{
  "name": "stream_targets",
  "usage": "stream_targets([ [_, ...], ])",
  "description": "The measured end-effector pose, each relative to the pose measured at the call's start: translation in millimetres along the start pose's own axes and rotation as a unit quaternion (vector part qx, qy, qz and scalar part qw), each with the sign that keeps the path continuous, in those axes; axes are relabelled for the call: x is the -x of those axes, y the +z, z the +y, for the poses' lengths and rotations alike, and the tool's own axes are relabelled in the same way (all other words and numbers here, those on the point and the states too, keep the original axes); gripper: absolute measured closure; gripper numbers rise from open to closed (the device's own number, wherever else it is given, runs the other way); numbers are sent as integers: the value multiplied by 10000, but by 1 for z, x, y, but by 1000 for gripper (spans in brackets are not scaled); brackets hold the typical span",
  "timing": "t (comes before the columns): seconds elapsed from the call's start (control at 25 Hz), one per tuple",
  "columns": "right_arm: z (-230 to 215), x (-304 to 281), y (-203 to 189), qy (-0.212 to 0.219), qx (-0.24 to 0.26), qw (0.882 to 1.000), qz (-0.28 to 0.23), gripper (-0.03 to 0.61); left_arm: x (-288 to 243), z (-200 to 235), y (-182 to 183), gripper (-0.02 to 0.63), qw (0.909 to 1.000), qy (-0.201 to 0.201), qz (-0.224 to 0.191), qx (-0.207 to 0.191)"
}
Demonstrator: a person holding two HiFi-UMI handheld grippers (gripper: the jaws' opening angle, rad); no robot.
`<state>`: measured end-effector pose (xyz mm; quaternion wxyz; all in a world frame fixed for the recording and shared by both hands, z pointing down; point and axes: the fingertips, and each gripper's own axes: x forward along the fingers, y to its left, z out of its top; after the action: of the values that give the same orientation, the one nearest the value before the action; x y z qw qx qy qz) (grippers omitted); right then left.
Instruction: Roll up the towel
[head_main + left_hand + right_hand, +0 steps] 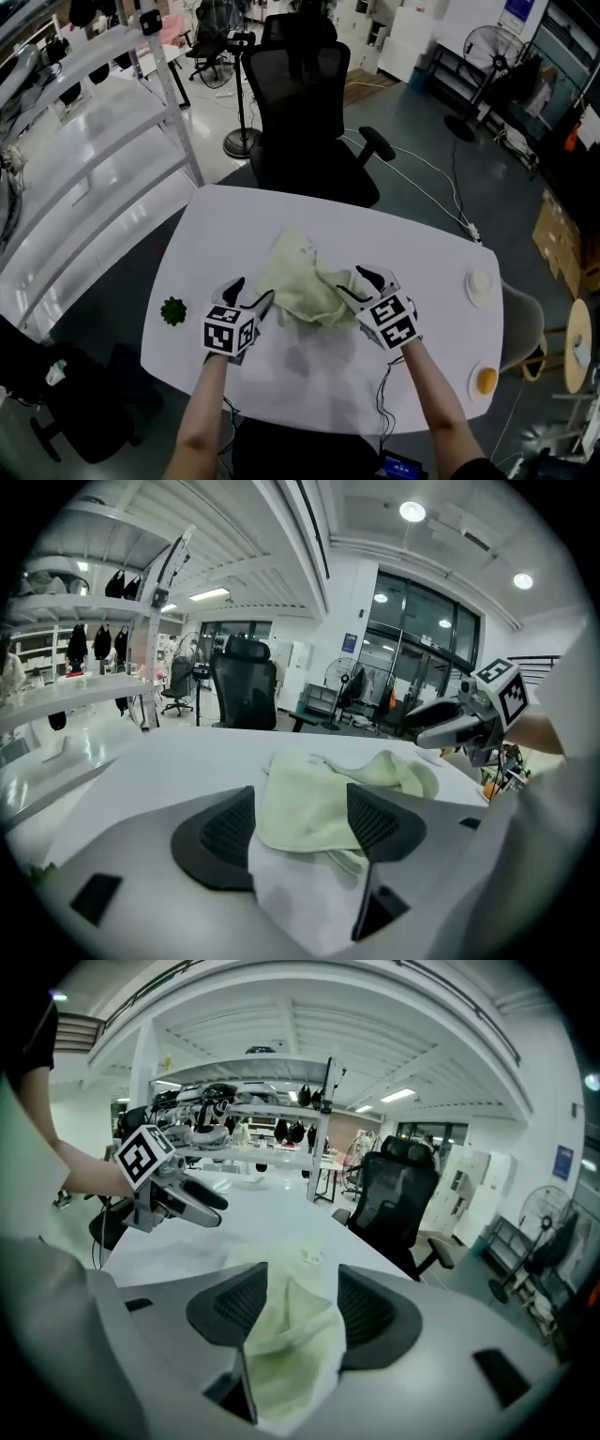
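Observation:
A pale green towel (300,279) lies crumpled in the middle of the white table (234,225). My left gripper (255,302) is at the towel's left edge with its jaws open; in the left gripper view the towel (319,780) lies flat on the table between and beyond the pads. My right gripper (358,287) is at the towel's right edge. In the right gripper view a bunched fold of towel (291,1354) fills the gap between both pads, so that gripper (302,1288) is shut on it. Each gripper shows in the other's view: right (450,726), left (192,1199).
A small green plant-like thing (173,311) sits near the table's left edge. A white disc (480,284) and an orange object (487,380) lie at the right end. A black office chair (309,122) stands behind the table, and white shelving (94,141) to the left.

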<state>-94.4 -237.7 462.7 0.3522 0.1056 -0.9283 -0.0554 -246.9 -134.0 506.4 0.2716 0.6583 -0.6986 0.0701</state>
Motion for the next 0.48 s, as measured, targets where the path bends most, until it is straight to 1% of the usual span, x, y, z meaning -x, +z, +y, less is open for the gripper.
stream_targets([
  [0.16, 8, -30, -5, 232, 258, 9988, 350, 331, -22, 15, -6, 289, 9995, -76, 302, -48],
  [0.32, 14, -56, -18, 406, 556, 9948, 752, 334, -43, 24, -17, 290, 9977, -224, 644, -29],
  [0.48, 16, -75, -30, 537, 670, 9905, 1077, 337, -61, 30, -28, 290, 9956, -275, 894, -27],
])
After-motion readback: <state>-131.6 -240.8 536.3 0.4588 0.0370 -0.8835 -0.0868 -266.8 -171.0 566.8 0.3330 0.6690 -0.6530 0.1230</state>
